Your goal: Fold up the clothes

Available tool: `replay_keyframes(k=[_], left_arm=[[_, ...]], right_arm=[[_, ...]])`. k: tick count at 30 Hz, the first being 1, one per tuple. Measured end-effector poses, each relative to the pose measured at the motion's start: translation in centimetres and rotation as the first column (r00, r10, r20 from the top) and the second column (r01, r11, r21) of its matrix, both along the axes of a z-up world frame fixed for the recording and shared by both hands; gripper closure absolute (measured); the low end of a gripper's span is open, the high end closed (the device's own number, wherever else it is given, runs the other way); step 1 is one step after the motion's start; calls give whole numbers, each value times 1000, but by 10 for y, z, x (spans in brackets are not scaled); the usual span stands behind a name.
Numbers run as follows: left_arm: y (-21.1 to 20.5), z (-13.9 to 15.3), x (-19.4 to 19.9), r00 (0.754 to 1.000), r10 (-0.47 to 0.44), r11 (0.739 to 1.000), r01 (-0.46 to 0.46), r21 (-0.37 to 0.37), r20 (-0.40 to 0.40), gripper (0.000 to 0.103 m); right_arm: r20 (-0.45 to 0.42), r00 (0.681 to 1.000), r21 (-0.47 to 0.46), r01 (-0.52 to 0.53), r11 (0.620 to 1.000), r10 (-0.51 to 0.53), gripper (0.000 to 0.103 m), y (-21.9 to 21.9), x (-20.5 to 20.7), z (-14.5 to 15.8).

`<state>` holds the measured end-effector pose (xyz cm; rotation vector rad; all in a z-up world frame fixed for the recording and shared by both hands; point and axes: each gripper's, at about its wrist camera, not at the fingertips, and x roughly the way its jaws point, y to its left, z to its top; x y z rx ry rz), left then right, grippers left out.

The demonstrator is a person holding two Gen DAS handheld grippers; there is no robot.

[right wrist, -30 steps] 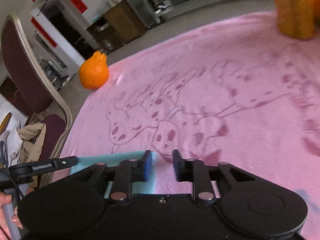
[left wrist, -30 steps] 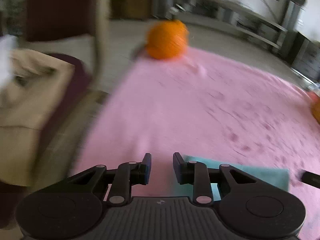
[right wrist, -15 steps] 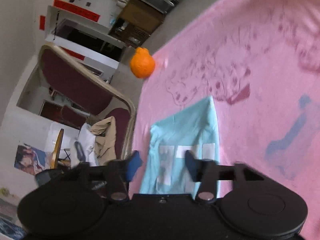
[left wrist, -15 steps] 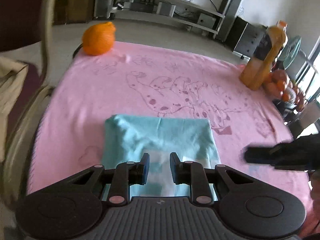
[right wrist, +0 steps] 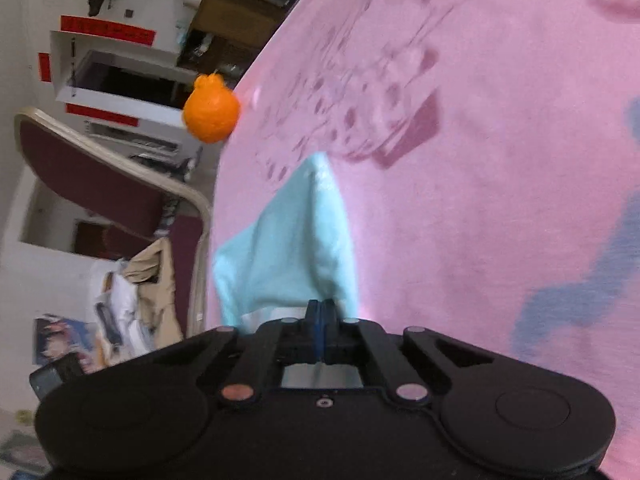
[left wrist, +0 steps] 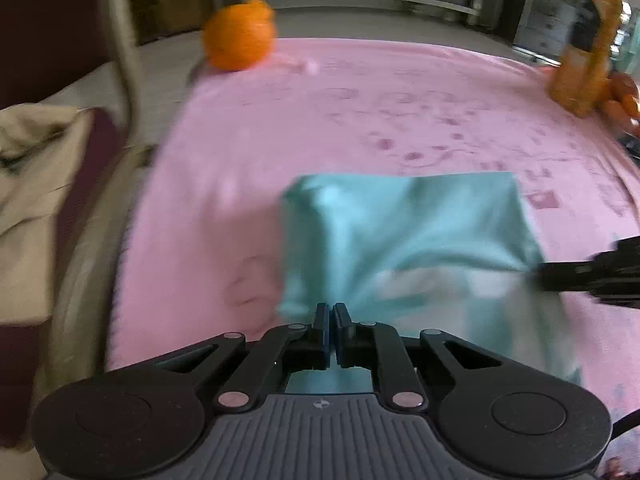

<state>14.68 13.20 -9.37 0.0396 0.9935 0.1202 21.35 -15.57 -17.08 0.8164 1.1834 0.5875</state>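
- Left gripper [left wrist: 330,312]: jaws closing, nearly together, seemingly pinching the near edge of the teal garment [left wrist: 404,236]; blurred.
- Right gripper [right wrist: 321,307]: clenched on the garment's edge.
- Garment: near edge of pink blanket [left wrist: 360,112].

Soft daylight, motion blur, fisheye-warped edges

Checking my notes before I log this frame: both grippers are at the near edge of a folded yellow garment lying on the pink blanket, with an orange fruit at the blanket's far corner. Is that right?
Not quite: the garment is light teal, not yellow, as the left wrist view shows. The rest holds: left gripper and right gripper at its near edge, on the pink blanket, with the orange fruit at the far corner.
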Motion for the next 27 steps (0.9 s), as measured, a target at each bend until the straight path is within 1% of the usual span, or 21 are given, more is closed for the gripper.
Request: replay_keyframes(k=[1, 2, 3, 5, 7, 9, 11, 13, 14, 15, 16, 17, 18, 19, 21, 22, 23, 24, 25, 26, 27], left_arm=[[6, 2, -5, 1000, 27, 1000, -27, 5, 6, 91], [12, 4, -10, 999, 52, 999, -52, 2, 12, 92], [18, 6, -16, 997, 77, 997, -77, -1, 19, 92], [18, 14, -23, 996, 69, 994, -63, -94, 64, 93], [17, 22, -30, 992, 60, 981, -37, -192, 114, 93], [0, 23, -26, 989, -2, 958, 44, -283, 148, 90], [-19, 17, -15, 985, -70, 955, 112, -274, 160, 87], [-34, 8, -3, 980, -126, 956, 161, -244, 154, 87], [-39, 0, 2, 982, -140, 960, 165, -226, 124, 87], [-41, -9, 7, 987, -151, 963, 161, -216, 62, 87], [-43, -11, 5, 985, -163, 965, 170, -198, 51, 83], [-40, -10, 0, 987, -159, 969, 162, -188, 31, 82], [-36, -8, -5, 988, -152, 972, 151, -179, 9, 82], [-32, -6, -9, 989, -145, 975, 141, -170, -14, 82], [-14, -3, -19, 997, -69, 984, 62, -165, -40, 86], [-5, -1, -25, 999, -28, 986, 20, -166, -43, 91], [5, 1, -31, 999, 14, 986, -22, -168, -45, 90], [11, 3, -37, 997, 62, 988, -66, -139, -39, 91], [16, 5, -44, 993, 110, 988, -112, -105, -31, 93], [18, 7, -49, 992, 127, 987, -128, -94, -16, 94], [19, 9, -54, 990, 139, 986, -138, -88, 0, 96]], right_arm=[[-1, 1000, -15, 15, 1000, -15, 102, -4, -3, 3], [7, 1000, -44, 27, 999, -27, 97, -8, -8, 10], [26, 999, -82, 36, 996, -34, 85, -11, -13, 17], [75, 997, -138, 43, 989, -33, 84, -14, -23, 33], [96, 995, -89, 17, 996, -9, 84, -12, -31, 41], [106, 994, -9, -16, 1000, 17, 84, -6, -36, 44], [96, 994, 32, -54, 998, 51, 84, 10, -36, 39], [65, 995, 57, -80, 995, 77, 84, 23, -32, 27], [44, 995, 66, -87, 994, 84, 84, 28, -30, 20], [22, 996, 61, -90, 994, 89, 84, 28, -28, 13], [-1, 996, 52, -94, 994, 94, 84, 27, -27, 7], [-24, 995, 43, -98, 994, 99, 96, 27, -26, 0], [-47, 994, 34, -98, 995, 99, 103, 21, -26, -3], [-65, 994, 37, -91, 995, 93, 103, 15, -27, -4], [-54, 995, -7, -85, 996, 84, 103, 3, -31, 3], [-39, 996, -32, -86, 996, 85, 103, -1, -34, 7], [-24, 996, -57, -88, 994, 87, 102, -5, -37, 12], [-17, 996, -77, -83, 994, 82, 100, -8, -40, 16], [-10, 997, -104, -75, 992, 75, 96, -9, -45, 20], [4, 998, -160, -62, 985, 63, 81, -11, -49, 27], [35, 998, -217, -47, 975, 56, 81, -13, -55, 36]])
